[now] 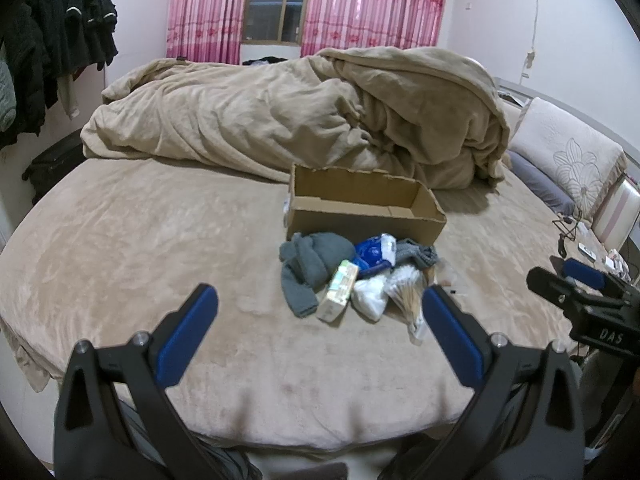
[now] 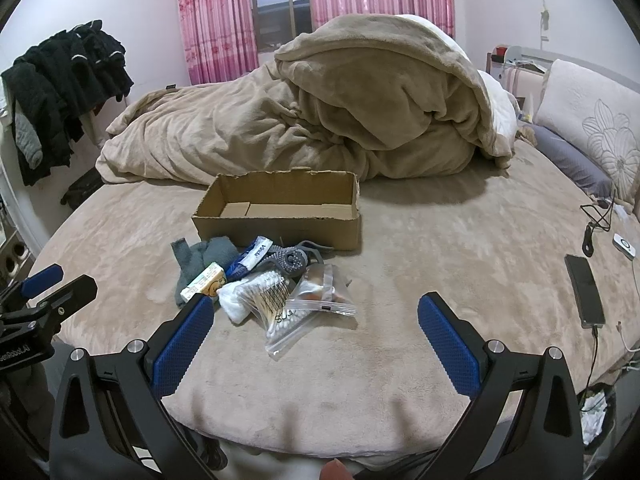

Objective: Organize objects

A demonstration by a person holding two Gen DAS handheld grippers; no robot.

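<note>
An empty open cardboard box (image 1: pixel 366 210) (image 2: pixel 280 216) stands on the beige bed. In front of it lies a small pile: grey socks (image 1: pixel 310 266) (image 2: pixel 200 258), a small carton (image 1: pixel 338 292) (image 2: pixel 202 282), a blue and white packet (image 1: pixel 374 254) (image 2: pixel 250 258), a zip bag of cotton swabs (image 1: pixel 406 294) (image 2: pixel 280 304), a white bundle (image 1: pixel 370 298) and a clear zip bag (image 2: pixel 324 290). My left gripper (image 1: pixel 320 336) is open and empty, just short of the pile. My right gripper (image 2: pixel 316 340) is open and empty, with the pile ahead and to its left.
A crumpled beige duvet (image 1: pixel 300 120) (image 2: pixel 340 112) fills the far half of the bed. Pillows (image 2: pixel 596 124) lie at the right. A phone (image 2: pixel 586 290), cables and a small white device (image 2: pixel 624 246) lie near the right edge. Dark clothes (image 1: pixel 52 52) hang at the left.
</note>
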